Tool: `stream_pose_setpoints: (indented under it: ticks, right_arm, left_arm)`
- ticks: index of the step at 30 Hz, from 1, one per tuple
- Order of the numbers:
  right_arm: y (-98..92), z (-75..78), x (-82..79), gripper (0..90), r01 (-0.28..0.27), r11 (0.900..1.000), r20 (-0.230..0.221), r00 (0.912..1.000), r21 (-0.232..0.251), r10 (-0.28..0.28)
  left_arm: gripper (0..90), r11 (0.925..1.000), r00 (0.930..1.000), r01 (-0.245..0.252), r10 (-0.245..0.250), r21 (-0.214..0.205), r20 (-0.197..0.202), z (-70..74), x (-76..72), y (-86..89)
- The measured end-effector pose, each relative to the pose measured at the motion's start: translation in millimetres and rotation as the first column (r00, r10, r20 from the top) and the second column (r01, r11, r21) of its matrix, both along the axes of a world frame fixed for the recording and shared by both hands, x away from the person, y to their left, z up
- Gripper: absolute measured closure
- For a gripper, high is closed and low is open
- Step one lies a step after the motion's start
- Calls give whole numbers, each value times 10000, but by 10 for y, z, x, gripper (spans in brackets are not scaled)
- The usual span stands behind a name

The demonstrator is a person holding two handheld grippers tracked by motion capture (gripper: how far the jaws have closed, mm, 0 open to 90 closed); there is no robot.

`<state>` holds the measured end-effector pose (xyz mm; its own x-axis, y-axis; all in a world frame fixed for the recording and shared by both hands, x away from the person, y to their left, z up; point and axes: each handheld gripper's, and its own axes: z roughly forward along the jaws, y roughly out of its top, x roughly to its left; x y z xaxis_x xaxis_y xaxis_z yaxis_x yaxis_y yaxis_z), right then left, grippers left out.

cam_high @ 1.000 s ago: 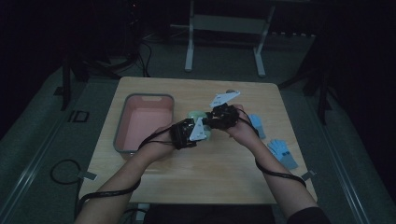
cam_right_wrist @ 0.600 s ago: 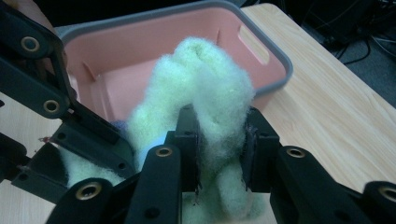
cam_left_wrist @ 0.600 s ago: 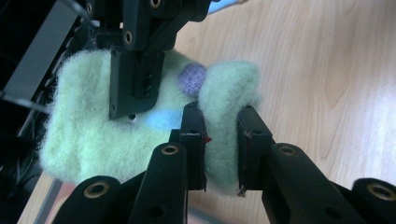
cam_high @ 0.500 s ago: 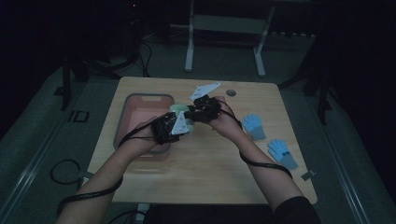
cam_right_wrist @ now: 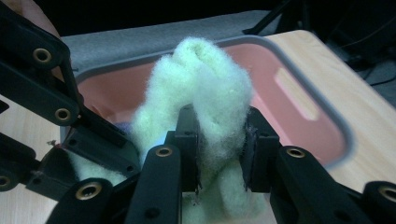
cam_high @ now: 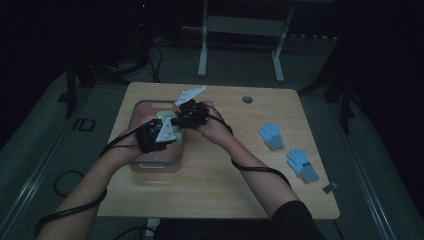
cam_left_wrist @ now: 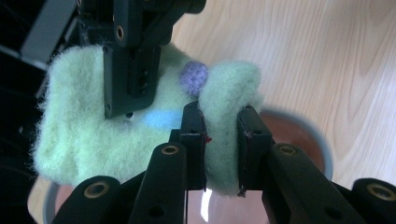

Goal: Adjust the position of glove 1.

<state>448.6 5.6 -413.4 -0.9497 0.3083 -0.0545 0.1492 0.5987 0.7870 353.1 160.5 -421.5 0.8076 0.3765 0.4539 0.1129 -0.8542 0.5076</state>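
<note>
Fuzzy pale-green wool glove (cam_left_wrist: 116,135) is hanging between both grippers, above the near end of the pink plastic bin with a grey rim (cam_high: 134,165) at the left centre of the high view. In the left gripper view the left gripper (cam_left_wrist: 220,149) is pinching a fold of the glove at the lower middle of the frame, its jaws narrow and pressing into the wool from both sides. A small lilac patch (cam_left_wrist: 194,77) and a light-blue patch (cam_left_wrist: 161,119) are showing on the glove's surface; neither is carrying any lettering that can be read. The right gripper is reaching in from the upper left of that frame, one black jaw lying over the wool.

In the right gripper view the right gripper (cam_right_wrist: 219,149) is clamping another bunched part of the same glove, jaws close together on it, with the bin's pink floor and its slot-shaped handle opening (cam_right_wrist: 292,93) sitting behind at the upper right.

From the high view, both hands are meeting at the centre left of the light wooden tabletop (cam_high: 225,185), and two light-blue knitted gloves (cam_high: 272,136) (cam_high: 302,166) are lying well apart from the bin at the right. No brand, label or writing is legible anywhere in these frames.
</note>
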Motion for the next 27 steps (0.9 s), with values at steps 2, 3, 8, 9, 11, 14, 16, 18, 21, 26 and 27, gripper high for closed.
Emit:
stream_pose_setpoints:
  ticks: [2, 3, 8, 9, 11, 14, 16, 18, 21, 26, 27]
  right_arm:
    - [98, -68, 15, 715, -52, 10000, -92, 9999, -29, 52]
    - [140, -102, 24, 715, -75, 10000, -139, 9999, -4, 75]
    - [298, -287, 96, 714, -89, 10000, -416, 9991, -6, 89]
    - [316, -328, 114, 713, -53, 10000, -479, 9988, -74, 49]
    - [345, -412, 160, 711, 35, 9998, -586, 9983, -206, -47]
    - [376, -533, 232, 694, 136, 9986, -850, 9962, -510, -179]
    - [387, -600, 261, 645, 233, 9968, -933, 9952, -770, -304]
    - [374, -660, 271, 610, 369, 9939, -995, 9939, -1040, -473]
    - [302, -670, 284, 560, 362, 9950, -1116, 9927, -927, -465]
    - [163, -605, 266, 491, 396, 9966, -1121, 9926, -720, -475]
    - [139, -600, 255, 477, 354, 9966, -1096, 9930, -745, -435]
  left_arm:
    - [760, 9998, 9997, -182, 183, 61, -163, -55, 14, 77]
    - [760, 9996, 9994, -266, 268, 81, -210, -84, 21, 111]
    - [760, 9989, 9977, -455, 448, -123, -517, -274, 103, 246]
    - [759, 9987, 9969, -479, 469, -143, -636, -316, 133, 258]
    - [758, 9986, 9955, -511, 498, -144, -809, -398, 192, 257]
    - [758, 9986, 9927, -524, 517, -37, -1090, -495, 263, 240]
    - [757, 9988, 9892, -484, 491, 81, -1384, -555, 312, 214]
    - [754, 9985, 9873, -515, 536, 178, -1493, -599, 345, 175]
    - [749, 9981, 9860, -424, 489, 441, -1592, -628, 374, 127]
    - [736, 9977, 9767, -446, 543, 513, -2078, -665, 414, 101]
    - [730, 9976, 9757, -474, 571, 508, -2116, -673, 421, 98]
